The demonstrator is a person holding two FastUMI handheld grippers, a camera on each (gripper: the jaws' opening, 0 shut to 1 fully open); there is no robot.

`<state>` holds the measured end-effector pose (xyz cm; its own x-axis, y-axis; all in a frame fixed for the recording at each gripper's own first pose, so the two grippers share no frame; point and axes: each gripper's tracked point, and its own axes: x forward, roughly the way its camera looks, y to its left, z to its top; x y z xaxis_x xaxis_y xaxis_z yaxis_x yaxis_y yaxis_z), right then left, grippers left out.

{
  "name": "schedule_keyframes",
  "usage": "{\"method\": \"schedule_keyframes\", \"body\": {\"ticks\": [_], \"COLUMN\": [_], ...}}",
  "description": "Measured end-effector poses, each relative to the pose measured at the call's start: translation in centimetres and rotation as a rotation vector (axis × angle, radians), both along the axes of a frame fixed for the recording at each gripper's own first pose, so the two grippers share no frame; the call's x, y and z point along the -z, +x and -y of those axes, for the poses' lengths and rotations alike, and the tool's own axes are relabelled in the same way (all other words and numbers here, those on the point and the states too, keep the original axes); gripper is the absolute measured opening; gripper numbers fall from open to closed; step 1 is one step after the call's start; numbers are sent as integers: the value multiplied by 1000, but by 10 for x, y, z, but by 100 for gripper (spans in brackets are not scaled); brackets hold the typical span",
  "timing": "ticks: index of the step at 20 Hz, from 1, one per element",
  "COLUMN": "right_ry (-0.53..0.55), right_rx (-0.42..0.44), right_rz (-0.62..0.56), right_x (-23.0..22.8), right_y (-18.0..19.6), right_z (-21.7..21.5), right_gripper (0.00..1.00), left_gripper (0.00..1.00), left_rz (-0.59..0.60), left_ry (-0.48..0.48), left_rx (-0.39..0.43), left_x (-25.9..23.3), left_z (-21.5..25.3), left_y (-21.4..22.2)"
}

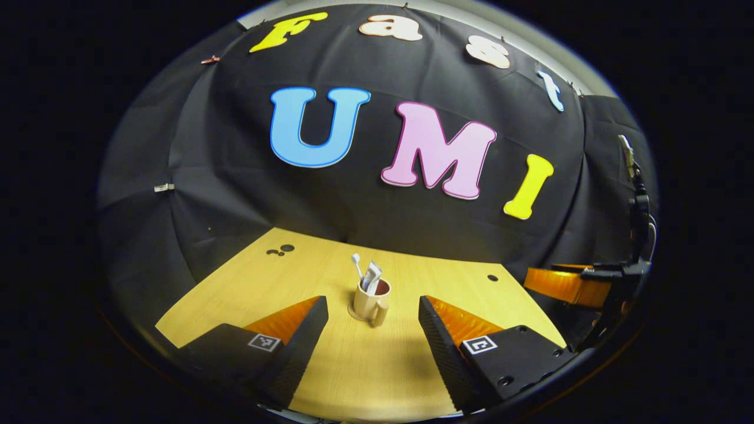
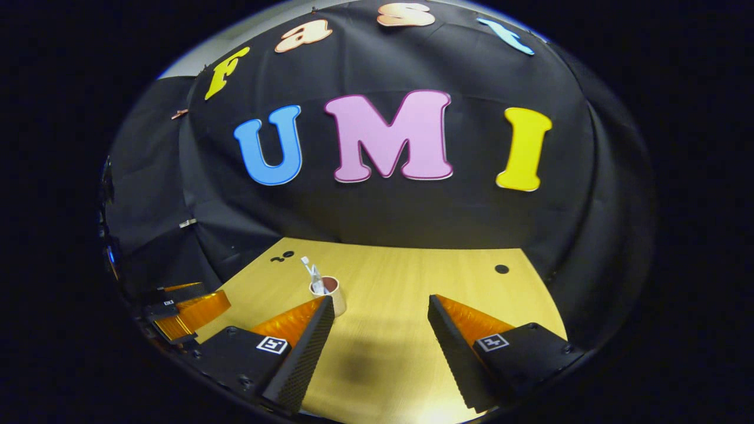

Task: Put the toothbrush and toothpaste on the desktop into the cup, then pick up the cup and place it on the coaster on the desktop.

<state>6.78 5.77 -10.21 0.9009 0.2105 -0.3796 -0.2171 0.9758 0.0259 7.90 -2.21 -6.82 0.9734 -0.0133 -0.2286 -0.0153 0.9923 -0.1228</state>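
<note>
In the left gripper view, the cup (image 1: 371,302) is seen standing upright on the wooden table (image 1: 365,377), its handle turned toward the camera. A thin round coaster (image 1: 353,315) can be made out under its base. The toothbrush (image 1: 357,264) and the toothpaste (image 1: 371,275) are held inside the cup, both leaning and sticking out above the rim, the brush head uppermost. The left tool (image 1: 373,318) is held wide open with nothing between its fingers; the cup is seen ahead of the fingertips, in the gap and untouched. At the right edge of this view the other tool is seen, off the table's edge.

In the right gripper view, the right tool (image 2: 381,315) is likewise spread wide and empty above the table (image 2: 412,277). The cup (image 2: 330,292) is seen just beyond the tip of the view's left finger, with the toothbrush (image 2: 306,263) rising from it. The toothpaste cannot be clearly told apart here. The left tool (image 2: 182,312) appears at the lower left edge.
</note>
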Motion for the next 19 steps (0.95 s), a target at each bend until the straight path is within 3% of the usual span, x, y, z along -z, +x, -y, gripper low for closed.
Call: {"method": "schedule_keyframes", "body": {"ticks": [6, 19], "right_ry": [10, 25], "right_rx": [68, 46], "right_rz": [26, -22], "right_x": [10, 26], "right_y": [-30, -31], "right_z": [20, 16], "right_gripper": [99, 99], "left_gripper": [96, 96], "left_rz": [61, 51], "left_ry": [37, 62], "left_rx": [76, 95], "left_x": [-14, -6], "left_z": [31, 46], "left_y": [-8, -15]}}
